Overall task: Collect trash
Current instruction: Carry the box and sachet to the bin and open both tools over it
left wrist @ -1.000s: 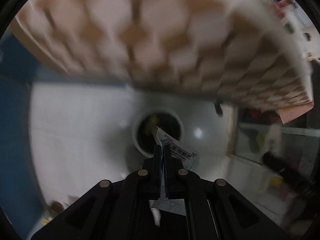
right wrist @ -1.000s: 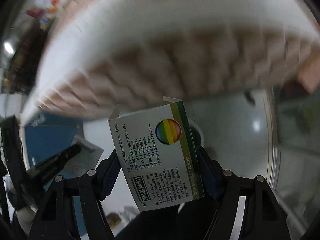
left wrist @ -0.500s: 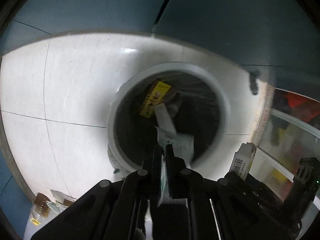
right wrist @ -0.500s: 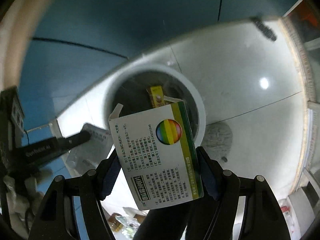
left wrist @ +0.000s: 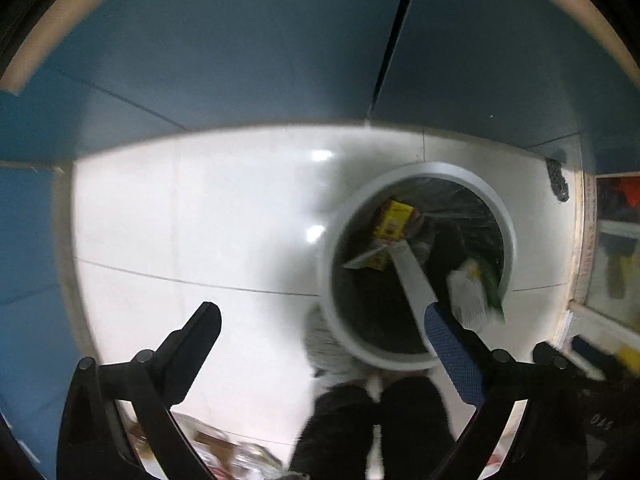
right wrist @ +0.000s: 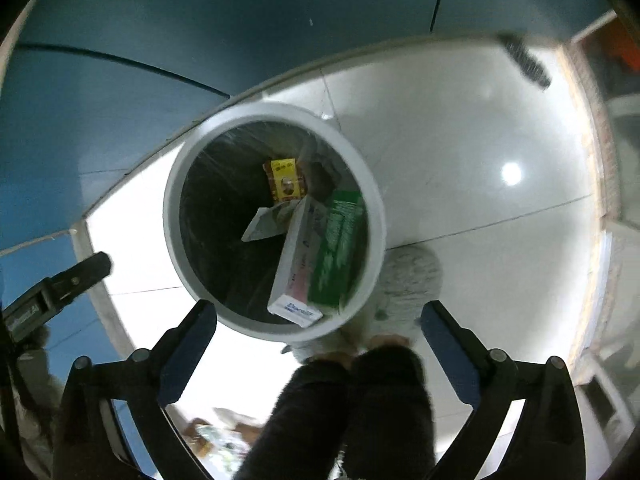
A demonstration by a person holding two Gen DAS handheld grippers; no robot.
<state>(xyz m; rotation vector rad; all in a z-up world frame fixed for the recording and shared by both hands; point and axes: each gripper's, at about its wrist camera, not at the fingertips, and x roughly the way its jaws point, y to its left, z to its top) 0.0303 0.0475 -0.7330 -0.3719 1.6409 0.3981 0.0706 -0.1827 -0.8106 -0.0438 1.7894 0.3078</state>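
LEFT WRIST: left hand-held gripper jaws just opened wide, nothing between; white packet inside bin, long axis slanting from rim down to bin floor | RIGHT WRIST: right hand-held gripper jaws just opened wide, empty; green box inside bin, leaning on near wall, long axis pointing down | PROGRESS: both items judged deposited; more litter near bin's near side, blurred.

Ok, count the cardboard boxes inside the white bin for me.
3 in the white bin: a yellow box deep at the back, a white box leaning against the near right wall, and a green box beside it. More may be hidden underneath.
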